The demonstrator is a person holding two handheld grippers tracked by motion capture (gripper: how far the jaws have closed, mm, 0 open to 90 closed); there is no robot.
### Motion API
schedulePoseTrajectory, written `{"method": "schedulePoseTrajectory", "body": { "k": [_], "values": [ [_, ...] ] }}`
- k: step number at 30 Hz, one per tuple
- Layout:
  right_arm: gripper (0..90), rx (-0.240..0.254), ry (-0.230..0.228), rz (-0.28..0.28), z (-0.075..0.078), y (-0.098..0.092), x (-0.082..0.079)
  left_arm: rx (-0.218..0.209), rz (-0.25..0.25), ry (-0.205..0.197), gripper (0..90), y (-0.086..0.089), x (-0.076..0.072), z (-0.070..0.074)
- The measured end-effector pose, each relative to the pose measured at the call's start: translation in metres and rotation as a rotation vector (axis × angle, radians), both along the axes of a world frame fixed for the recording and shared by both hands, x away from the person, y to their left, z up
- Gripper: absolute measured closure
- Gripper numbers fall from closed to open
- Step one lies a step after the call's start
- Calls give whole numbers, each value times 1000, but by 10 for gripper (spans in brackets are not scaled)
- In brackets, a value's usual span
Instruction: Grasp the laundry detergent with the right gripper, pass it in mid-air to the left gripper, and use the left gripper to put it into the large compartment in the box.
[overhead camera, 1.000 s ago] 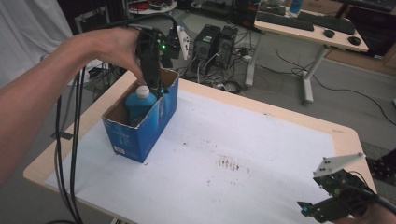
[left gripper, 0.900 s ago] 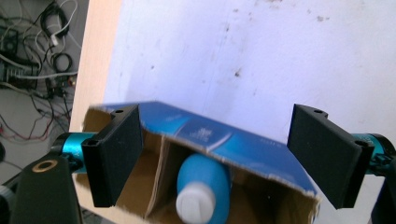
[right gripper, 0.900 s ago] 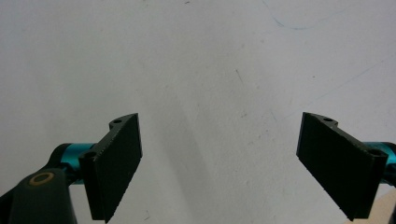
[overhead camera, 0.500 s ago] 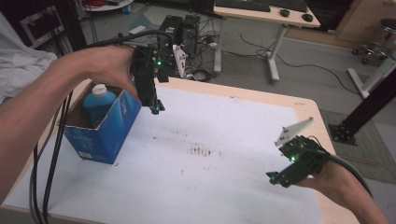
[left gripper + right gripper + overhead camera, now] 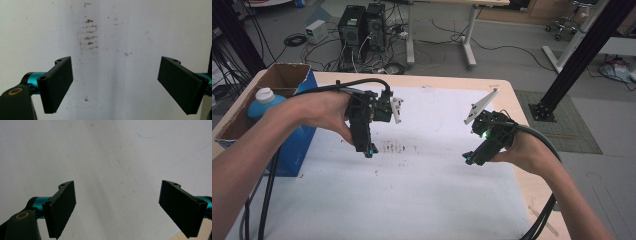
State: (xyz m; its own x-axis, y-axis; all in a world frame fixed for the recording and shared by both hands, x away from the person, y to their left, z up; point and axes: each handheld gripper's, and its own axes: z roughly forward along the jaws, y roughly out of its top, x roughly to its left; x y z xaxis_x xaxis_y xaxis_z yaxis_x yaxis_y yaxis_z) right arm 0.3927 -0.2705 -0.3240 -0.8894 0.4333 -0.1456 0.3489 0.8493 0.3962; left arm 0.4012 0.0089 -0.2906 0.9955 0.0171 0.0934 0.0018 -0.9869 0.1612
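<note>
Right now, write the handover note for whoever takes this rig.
Left claw: open, empty, its jaws have just been opening; it hangs over the stained patch of the white mat.
Right claw: open, empty, over the mat's right side.
Bottle: upright in the blue box at the table's left edge.
Done: bottle boxed and released.
Left: apparently nothing; no other loose item lies on the mat.

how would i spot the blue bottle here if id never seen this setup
Start at the white-covered table and go to its far left edge, where an open blue cardboard box sits. The blue bottle stands inside that box, its top poking above the rim. Its white cap sets it apart, and it is the one thing in the box.
</note>
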Motion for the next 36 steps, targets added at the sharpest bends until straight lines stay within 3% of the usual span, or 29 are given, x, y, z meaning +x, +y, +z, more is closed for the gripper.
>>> {"method": "schedulePoseTrajectory", "body": {
  "k": [5, 10, 18, 36],
  "values": [
    [136, -2, -3, 5, 1, 1, 0, 21, 2, 11, 129, -7, -1, -18],
    [136, -14, -1, 39, -1, 6, -1, 18, 41, 31, 129, -7, 1, -30],
    [136, -29, -3, 79, 3, 17, 2, 18, 87, 33, 129, 0, 1, -33],
    [136, -57, -6, 95, 0, 22, 1, 24, 85, 51, 129, -4, 3, -38]
  ]
}}
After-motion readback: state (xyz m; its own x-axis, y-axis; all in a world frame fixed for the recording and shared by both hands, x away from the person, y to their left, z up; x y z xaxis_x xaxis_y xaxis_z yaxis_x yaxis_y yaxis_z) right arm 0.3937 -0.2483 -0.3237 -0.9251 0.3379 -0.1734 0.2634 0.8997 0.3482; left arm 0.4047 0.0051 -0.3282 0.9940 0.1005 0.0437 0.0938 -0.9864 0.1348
